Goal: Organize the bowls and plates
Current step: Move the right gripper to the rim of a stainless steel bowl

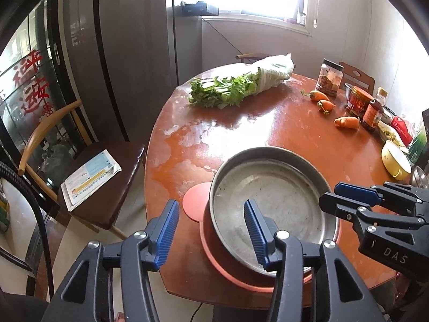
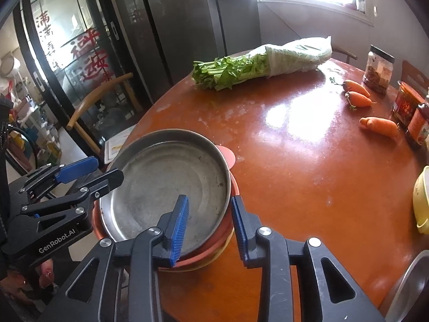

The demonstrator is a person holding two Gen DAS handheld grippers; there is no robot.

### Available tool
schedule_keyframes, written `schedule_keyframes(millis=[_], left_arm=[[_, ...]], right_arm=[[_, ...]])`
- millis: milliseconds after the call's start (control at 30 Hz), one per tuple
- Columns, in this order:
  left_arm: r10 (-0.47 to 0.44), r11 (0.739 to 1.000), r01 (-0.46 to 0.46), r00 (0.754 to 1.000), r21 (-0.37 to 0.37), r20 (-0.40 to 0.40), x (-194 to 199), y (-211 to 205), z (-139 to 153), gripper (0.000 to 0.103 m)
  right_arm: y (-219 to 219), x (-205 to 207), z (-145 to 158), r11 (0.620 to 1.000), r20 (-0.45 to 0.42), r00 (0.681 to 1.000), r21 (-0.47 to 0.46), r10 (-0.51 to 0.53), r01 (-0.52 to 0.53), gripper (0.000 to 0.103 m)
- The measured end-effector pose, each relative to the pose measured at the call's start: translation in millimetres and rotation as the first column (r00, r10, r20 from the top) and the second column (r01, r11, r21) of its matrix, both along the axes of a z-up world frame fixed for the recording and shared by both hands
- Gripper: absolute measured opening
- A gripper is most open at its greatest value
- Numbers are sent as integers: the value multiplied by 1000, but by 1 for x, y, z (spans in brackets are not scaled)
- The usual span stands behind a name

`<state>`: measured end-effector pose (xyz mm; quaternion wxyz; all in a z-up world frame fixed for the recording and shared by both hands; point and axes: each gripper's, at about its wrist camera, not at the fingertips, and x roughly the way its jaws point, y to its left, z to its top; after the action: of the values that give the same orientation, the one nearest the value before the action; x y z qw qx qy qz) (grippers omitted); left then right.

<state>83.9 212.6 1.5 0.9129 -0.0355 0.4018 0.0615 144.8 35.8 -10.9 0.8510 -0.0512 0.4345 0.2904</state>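
A round metal pan (image 1: pixel 273 196) sits on top of a salmon-pink plate (image 1: pixel 195 201) near the front edge of the round red-brown table (image 1: pixel 241 128). In the right wrist view the pan (image 2: pixel 166 185) rests on the pink plate (image 2: pixel 228 155) with a yellow rim under it. My left gripper (image 1: pixel 211 230) is open, its right finger over the pan's near-left rim, its left finger outside. My right gripper (image 2: pixel 210 228) is open, straddling the pan's right rim, one finger inside. A yellow bowl (image 1: pixel 396 158) stands at the table's right edge.
A bunch of greens in a plastic bag (image 1: pixel 241 83), three carrots (image 1: pixel 346 122) and jars and bottles (image 1: pixel 329 76) lie on the far and right side of the table. A wooden chair with papers (image 1: pixel 91 174) stands left of the table. A metal dish (image 2: pixel 410 289) shows bottom right.
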Motion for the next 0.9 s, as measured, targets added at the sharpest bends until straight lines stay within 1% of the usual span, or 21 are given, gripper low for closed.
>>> schedule_keyframes(millis=[67,167,300,433,633,900], left_arm=[[6,1000,-6,1000,1,14,-1,0,4,52],[9,1000,-9,999,12,31,-5,-3,10,56],[7,1000,-8,999,23,49,-8,-11,19,62],[6,1000,-8,997,27,82,-11,-23,32,64],[-33,999,30,992,30,121,-14,-55,48,68],[-117,993,114,983,34,138,-10,-113,64,69]], right_arm=[[-3,0,3,1000,7,1000,8,-3,3,34],[-9,-3,10,1000,29,999,13,-12,12,35],[-21,-7,22,999,66,997,22,-33,32,46],[-36,-16,35,998,116,992,19,-56,54,52],[-74,-29,56,994,171,979,35,-111,107,59],[-136,-43,74,982,203,961,59,-186,177,62]])
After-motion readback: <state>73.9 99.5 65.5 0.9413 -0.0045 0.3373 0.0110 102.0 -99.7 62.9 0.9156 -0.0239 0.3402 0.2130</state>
